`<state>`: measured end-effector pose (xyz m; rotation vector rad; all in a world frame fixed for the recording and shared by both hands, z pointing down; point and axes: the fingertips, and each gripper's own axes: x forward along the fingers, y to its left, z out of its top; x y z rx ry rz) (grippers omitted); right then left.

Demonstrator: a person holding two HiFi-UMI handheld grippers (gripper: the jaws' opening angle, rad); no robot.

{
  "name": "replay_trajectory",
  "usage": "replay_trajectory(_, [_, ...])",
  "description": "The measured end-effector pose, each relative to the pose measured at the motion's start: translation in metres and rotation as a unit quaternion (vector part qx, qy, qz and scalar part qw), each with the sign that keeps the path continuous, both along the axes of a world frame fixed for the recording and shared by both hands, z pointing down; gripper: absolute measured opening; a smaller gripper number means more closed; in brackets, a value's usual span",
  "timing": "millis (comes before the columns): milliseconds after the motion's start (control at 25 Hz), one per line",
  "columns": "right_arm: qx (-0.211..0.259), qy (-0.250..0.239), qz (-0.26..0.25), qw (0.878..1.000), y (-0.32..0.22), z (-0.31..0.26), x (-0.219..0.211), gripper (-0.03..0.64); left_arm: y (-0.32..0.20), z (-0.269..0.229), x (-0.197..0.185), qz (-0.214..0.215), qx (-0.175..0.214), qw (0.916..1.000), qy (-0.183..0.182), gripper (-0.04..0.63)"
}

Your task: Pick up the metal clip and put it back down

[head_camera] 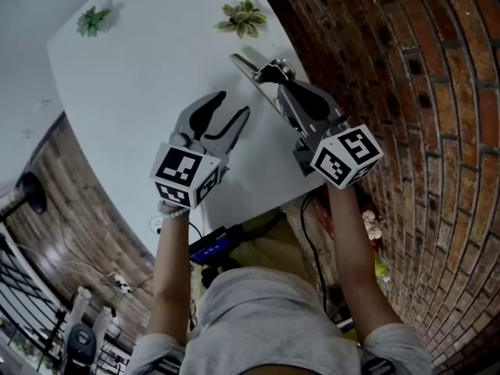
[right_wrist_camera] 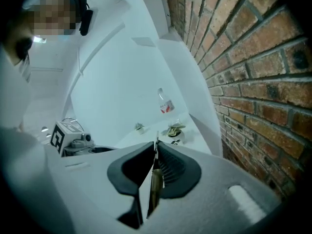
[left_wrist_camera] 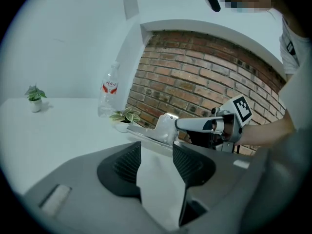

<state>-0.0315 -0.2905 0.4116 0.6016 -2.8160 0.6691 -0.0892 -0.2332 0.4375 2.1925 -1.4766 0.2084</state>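
The right gripper (head_camera: 271, 73) has its jaws almost together, and they pinch the long shiny metal clip (head_camera: 248, 62) by its thin edge. The clip sticks out to the far side, over the right part of the white table (head_camera: 133, 84), close to the red brick wall (head_camera: 406, 92). It seems to be lifted a little from the table, though I cannot be sure its far end is free. The left gripper (head_camera: 233, 105) stands wide open, with nothing between its jaws, just to the left of the clip.

I judge that the setting down comes next. The clip is held at one end, so it may swing. It is better to lower it level, let its flat side touch the table, and only then loosen the jaws.

The clear plastic bottle (left_wrist_camera: 109, 95) at the far side has a red label, too small to read. The gripper cubes carry only black and white square markers.
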Motion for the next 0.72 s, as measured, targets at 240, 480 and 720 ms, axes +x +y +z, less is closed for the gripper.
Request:
replay_trajectory(240, [0.027,-0.005,-0.02,0.999,0.028,-0.024,0.001,0.028,0.011,-0.014,0.007,0.012,0.012,0.9998,0.009,0.212])
replay_trajectory(480, [0.042,-0.023,-0.035,0.998,0.057,-0.049,0.001,0.027,0.028,-0.028,0.015,0.018,0.023,0.9993,0.023,0.218])
replay_trajectory(720, [0.049,-0.057,-0.046,0.996,0.084,-0.075,0.003,0.026,0.049,-0.046,0.02,0.028,0.042,0.9966,0.065,0.224])
